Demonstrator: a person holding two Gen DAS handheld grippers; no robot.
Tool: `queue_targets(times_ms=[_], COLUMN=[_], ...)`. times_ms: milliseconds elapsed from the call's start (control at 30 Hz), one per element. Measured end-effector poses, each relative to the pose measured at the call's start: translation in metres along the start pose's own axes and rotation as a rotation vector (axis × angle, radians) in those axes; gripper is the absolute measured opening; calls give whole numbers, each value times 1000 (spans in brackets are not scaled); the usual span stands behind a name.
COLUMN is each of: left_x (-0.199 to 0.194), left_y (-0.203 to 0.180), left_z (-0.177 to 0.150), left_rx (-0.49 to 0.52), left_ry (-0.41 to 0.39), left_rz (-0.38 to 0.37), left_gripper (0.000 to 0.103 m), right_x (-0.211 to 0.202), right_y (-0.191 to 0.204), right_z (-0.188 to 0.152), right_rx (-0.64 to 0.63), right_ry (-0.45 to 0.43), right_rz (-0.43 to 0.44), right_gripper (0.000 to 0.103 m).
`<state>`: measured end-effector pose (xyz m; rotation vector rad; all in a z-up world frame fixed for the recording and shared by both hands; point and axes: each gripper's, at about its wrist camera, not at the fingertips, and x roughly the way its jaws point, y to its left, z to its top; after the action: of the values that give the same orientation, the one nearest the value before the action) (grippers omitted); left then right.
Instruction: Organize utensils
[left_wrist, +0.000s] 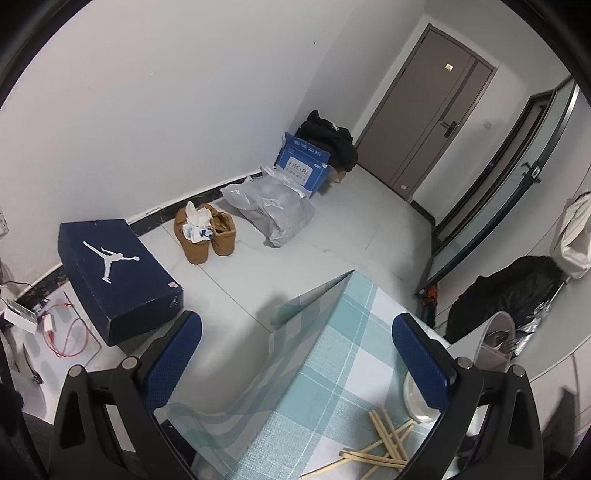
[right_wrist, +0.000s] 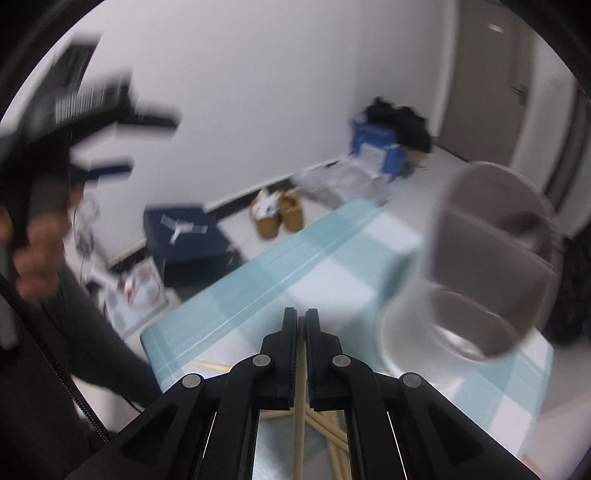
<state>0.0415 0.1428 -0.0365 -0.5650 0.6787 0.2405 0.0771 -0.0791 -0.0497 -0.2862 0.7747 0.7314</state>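
Observation:
Several wooden chopsticks (left_wrist: 384, 446) lie in a loose pile on the checked teal tablecloth (left_wrist: 332, 369). A clear divided utensil holder (left_wrist: 496, 341) with metal cutlery in it stands at the table's right. My left gripper (left_wrist: 295, 354) is open and empty, raised above the table's corner. In the blurred right wrist view, my right gripper (right_wrist: 301, 317) is shut on a single chopstick (right_wrist: 300, 413), above the other chopsticks (right_wrist: 332, 439). The utensil holder (right_wrist: 487, 266) is to its right. The left gripper (right_wrist: 110, 144) shows at upper left, held in a hand.
A white round dish (left_wrist: 415, 400) sits by the chopsticks. On the floor are a dark blue shoe box (left_wrist: 118, 273), tan shoes (left_wrist: 207, 232), a grey bag (left_wrist: 273, 210) and a blue carton (left_wrist: 303, 162). A black jacket (left_wrist: 509, 291) lies at the right.

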Motion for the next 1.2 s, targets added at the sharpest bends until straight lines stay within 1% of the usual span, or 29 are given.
queue_targets(times_ms=[100, 233, 267, 300, 400, 467, 600, 667, 700, 733, 767, 900, 1000, 1033, 1100, 1133, 1167, 1200], left_x=[5, 18, 22, 30, 44, 54, 57, 56, 58, 59, 58, 53, 54, 55, 58, 63, 64, 65], left_y=[-10, -29, -34, -40, -56, -67, -87, -96, -100, -105, -110, -128, -131, -133, -136, -137, -136, -132], left_z=[-9, -25, -30, -36, -49, -59, -75, -83, -87, -93, -99, -121, -133, -136, -141, -143, -141, -139], left_rx=[42, 132, 149, 168, 204, 248, 360, 432, 460, 491, 524, 672, 714, 743, 817, 869, 892, 888], left_ry=[26, 114, 143, 188, 278, 329, 365, 381, 407, 451, 474, 483, 505, 502, 493, 486, 474, 469], left_rz=[0, -25, -35, -49, -72, -53, -39, -52, -64, -95, -114, -98, -110, -97, -47, 11, 46, 64], left_gripper=[101, 101, 101, 101, 101, 101, 101, 101, 101, 100, 100, 100, 100, 100, 100, 100, 99, 99], right_x=[-21, -52, -59, -65, -75, -82, -91, -94, -95, -97, -98, -106, -112, -113, -116, -117, -118, -120], right_y=[-25, -61, -70, -77, -93, -103, -114, -115, -115, -117, -121, -132, -139, -140, -144, -145, -145, -145], right_z=[-3, -13, -17, -21, -30, -35, -44, -47, -49, -50, -51, -57, -61, -63, -66, -67, -69, -69], right_rx=[88, 231, 265, 294, 354, 378, 396, 385, 381, 383, 393, 432, 445, 450, 467, 475, 479, 477], right_ry=[-50, -131, -154, -173, -209, -225, -244, -247, -250, -254, -257, -270, -283, -284, -285, -286, -286, -288], right_rz=[-23, -43, -45, -47, -42, -41, -47, -55, -60, -59, -56, -63, -74, -78, -80, -80, -78, -82], right_gripper=[3, 3, 3, 3, 3, 3, 3, 3, 3, 3, 3, 3, 3, 3, 3, 3, 3, 3])
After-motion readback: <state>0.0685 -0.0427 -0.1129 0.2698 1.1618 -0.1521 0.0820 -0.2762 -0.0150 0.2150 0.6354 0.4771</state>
